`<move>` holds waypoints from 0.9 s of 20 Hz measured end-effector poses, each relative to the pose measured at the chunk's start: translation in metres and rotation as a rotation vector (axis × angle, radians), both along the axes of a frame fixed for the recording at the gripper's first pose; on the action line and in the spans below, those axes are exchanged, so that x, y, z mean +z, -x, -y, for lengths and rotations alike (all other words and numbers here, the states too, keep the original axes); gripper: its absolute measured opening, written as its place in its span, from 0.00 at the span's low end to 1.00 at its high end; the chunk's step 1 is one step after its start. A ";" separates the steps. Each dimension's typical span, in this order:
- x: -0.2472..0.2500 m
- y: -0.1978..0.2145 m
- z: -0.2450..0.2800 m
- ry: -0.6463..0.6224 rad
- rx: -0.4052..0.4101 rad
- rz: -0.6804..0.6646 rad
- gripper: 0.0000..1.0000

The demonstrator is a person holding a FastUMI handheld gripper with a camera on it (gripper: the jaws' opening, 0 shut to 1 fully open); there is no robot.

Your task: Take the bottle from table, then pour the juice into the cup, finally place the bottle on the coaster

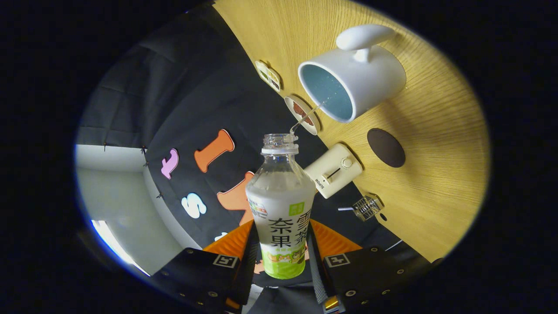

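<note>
I had the gripper (281,257) clamped on the bottle (281,209), both fingers pressing its labelled lower body, the uncapped neck pointing ahead. The view was rolled, so the wooden table (436,144) ran up the right side. A thin stream (305,117) ran from the bottle's mouth into the white cup (353,74). Beyond the bottle sat a cream appliance (333,170), then a dark round coaster (386,147) just beside the cup

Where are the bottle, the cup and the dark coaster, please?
bottle (283,213), gripper view, on its label.
cup (375,74), gripper view, on its outer wall.
coaster (386,147), gripper view, on its middle.
</note>
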State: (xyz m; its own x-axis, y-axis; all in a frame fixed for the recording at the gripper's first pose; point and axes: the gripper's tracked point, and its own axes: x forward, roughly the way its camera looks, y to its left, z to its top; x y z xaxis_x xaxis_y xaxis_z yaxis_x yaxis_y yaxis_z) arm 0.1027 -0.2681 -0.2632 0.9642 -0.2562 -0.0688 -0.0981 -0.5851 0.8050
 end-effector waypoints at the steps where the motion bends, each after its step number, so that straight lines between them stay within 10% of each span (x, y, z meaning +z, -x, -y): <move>1: 0.000 0.000 0.001 -0.007 -0.004 0.004 0.58; 18: -0.021 0.002 -0.004 0.150 0.026 -0.113 0.57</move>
